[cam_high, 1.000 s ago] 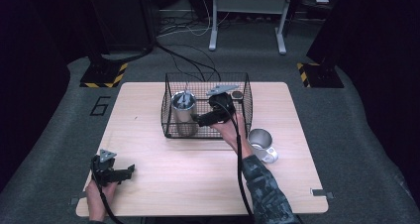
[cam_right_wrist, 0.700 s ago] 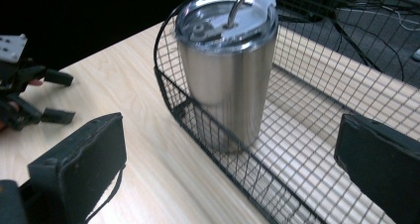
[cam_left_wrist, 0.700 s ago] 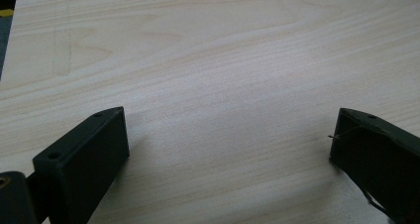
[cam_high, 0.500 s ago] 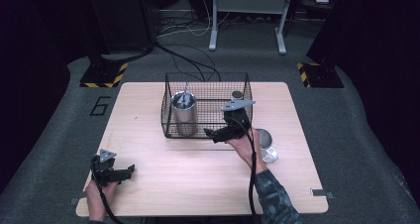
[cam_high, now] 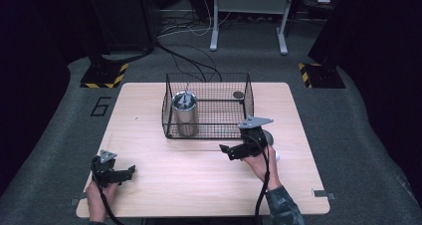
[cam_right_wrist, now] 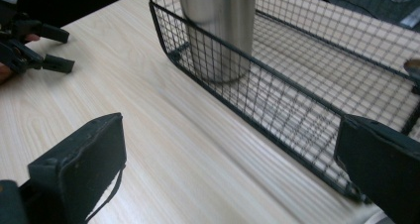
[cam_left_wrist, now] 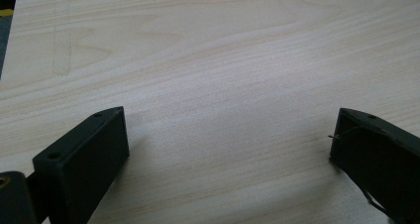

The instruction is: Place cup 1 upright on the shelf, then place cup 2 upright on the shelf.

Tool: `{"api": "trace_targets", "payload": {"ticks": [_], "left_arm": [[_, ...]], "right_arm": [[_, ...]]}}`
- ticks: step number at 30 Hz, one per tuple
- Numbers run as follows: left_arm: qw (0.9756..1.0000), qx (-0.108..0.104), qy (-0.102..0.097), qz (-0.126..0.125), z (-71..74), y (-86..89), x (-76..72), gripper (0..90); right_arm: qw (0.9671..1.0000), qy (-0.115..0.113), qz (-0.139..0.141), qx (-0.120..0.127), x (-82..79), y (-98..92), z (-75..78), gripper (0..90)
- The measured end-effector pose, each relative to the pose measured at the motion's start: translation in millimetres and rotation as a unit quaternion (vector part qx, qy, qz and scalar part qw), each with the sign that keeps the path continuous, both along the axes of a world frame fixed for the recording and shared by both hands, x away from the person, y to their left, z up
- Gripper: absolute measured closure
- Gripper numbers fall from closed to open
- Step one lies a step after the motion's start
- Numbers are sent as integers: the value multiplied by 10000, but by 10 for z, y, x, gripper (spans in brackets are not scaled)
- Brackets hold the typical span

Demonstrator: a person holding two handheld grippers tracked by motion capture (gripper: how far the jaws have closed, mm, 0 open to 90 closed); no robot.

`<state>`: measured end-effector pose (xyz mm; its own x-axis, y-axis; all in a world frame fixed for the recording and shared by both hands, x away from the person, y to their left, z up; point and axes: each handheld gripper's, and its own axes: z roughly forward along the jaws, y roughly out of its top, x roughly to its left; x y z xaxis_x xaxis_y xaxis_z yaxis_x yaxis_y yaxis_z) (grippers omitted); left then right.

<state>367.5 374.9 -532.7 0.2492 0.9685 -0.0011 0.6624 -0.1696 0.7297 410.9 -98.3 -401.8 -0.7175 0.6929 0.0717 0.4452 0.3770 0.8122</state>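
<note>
Tongs on the right point(cam_high: 226, 150) stand wide with nothing between them, held low over the surface point(cam_high: 199, 185). Just ahead of them sits the wire basket point(cam_high: 246, 103), with the steel tumbler point(cam_high: 184, 114) upright inside its far-left corner. A steel cup point(cam_high: 268, 136) lies just behind the right hand. Left tongs point(cam_high: 130, 171), also wide, hover above bare wood, well apart.
</note>
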Motion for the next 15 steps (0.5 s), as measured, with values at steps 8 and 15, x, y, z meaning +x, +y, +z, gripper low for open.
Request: {"api": "trace_targets", "payload": {"ticks": [8,15], "left_arm": [[10000,-6,-21,10,-2,-1,3,14],[10000,-26,-24,24,-4,-4,2,14]], "right_arm": [[9995,83,-294,-78,-130,-265,-83,0],[9976,40,-687,-70,-219,-546,-126,0]]}}
